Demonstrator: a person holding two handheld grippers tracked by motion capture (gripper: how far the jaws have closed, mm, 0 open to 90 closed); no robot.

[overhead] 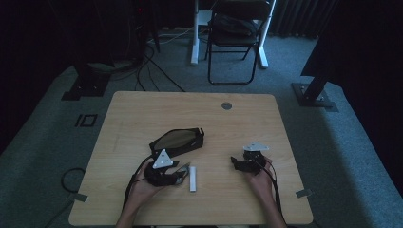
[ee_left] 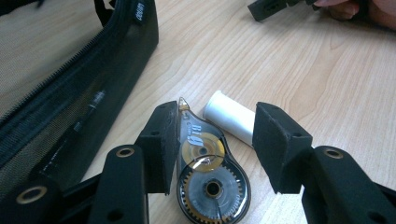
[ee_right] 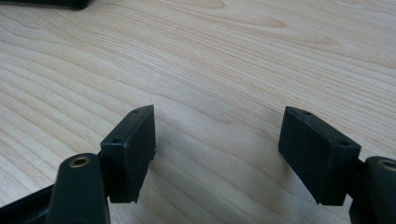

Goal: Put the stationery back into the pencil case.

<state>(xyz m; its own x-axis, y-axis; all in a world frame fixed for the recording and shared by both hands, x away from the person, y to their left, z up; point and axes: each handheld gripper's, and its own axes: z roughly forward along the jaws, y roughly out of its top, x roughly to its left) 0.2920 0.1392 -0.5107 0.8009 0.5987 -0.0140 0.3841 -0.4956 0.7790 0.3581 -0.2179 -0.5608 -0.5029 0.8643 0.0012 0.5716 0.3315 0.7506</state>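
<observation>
left tongs (ee_left: 210,140): apart, astride correction-tape dispenser (ee_left: 205,172), unpressed | right tongs (ee_right: 217,154): wide, empty

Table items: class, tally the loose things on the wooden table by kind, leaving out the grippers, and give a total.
Black mesh pouch: 1
Clear correction tape dispenser: 1
White cylinder: 1
Total: 3

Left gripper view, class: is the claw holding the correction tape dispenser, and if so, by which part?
Nothing is held. The correction tape dispenser lies on the table between the left claw's open pads; one pad is right beside its edge, the other stands clear.
</observation>
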